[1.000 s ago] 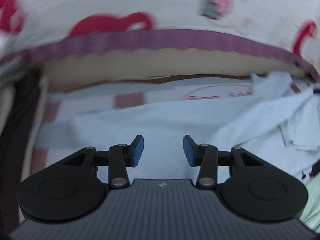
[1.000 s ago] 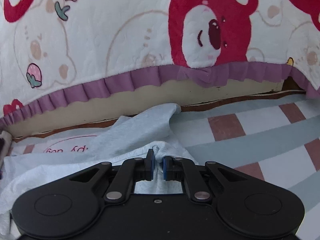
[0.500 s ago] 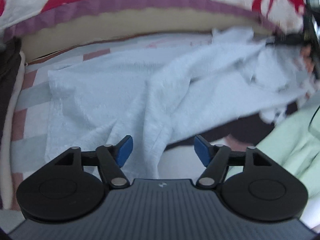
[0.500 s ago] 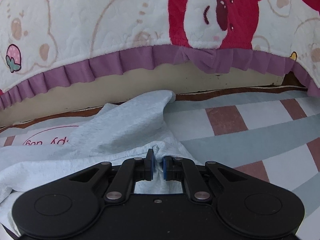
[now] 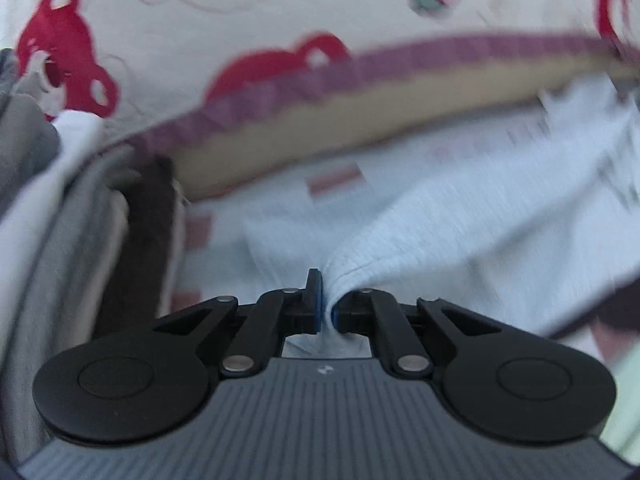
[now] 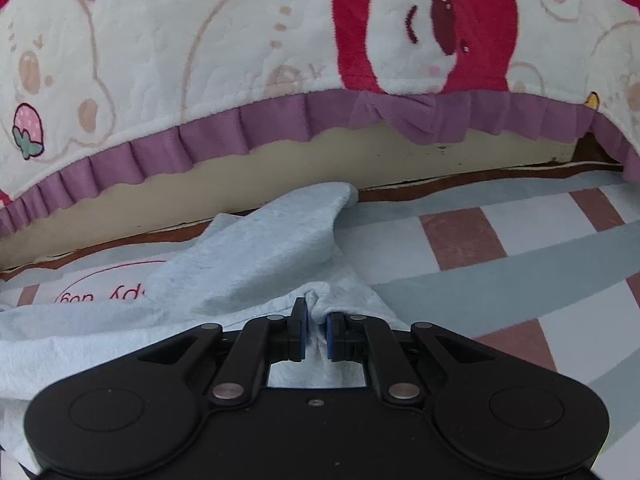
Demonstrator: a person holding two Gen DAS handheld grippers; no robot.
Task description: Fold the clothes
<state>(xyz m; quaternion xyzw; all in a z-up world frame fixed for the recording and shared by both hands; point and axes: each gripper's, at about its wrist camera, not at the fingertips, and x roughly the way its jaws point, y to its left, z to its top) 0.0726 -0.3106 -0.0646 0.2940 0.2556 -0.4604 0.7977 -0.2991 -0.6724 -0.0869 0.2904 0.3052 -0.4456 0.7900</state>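
Left gripper (image 5: 326, 306) had just snapped its jaws together and was pinched tight on a bunched edge of the pale blue garment (image 5: 460, 216), with the fabric squeezed into a little peak right between the blue pads (image 5: 317, 300). Right gripper (image 6: 316, 326) was clamped on another fold of the same garment (image 6: 260, 248), cloth pushed up in a ridge between its pads, so both ends were gripped at once. That garment was lying crumpled on the checked sheet (image 6: 460, 236) with its pink, white and grey-blue squares, and one corner of it stuck up toward the beige edge (image 6: 280, 184) that ran below the quilt. The quilt (image 6: 200, 40) was cream with red bear faces and small strawberries, and it had a purple ruffle trim (image 6: 208, 144) hanging along the bottom. In the right wrist view you could make out a bit of pink printed lettering in an oval (image 6: 108, 284) on the sheet, just beside the garment, partly covered by it. Left wrist view was pretty blurry, but off to its left side there was a heap of grey and dark cloth (image 5: 60, 220) piled up beside the sheet, and a bit of pale green fabric (image 5: 624, 400) peeked in at the lower right corner.
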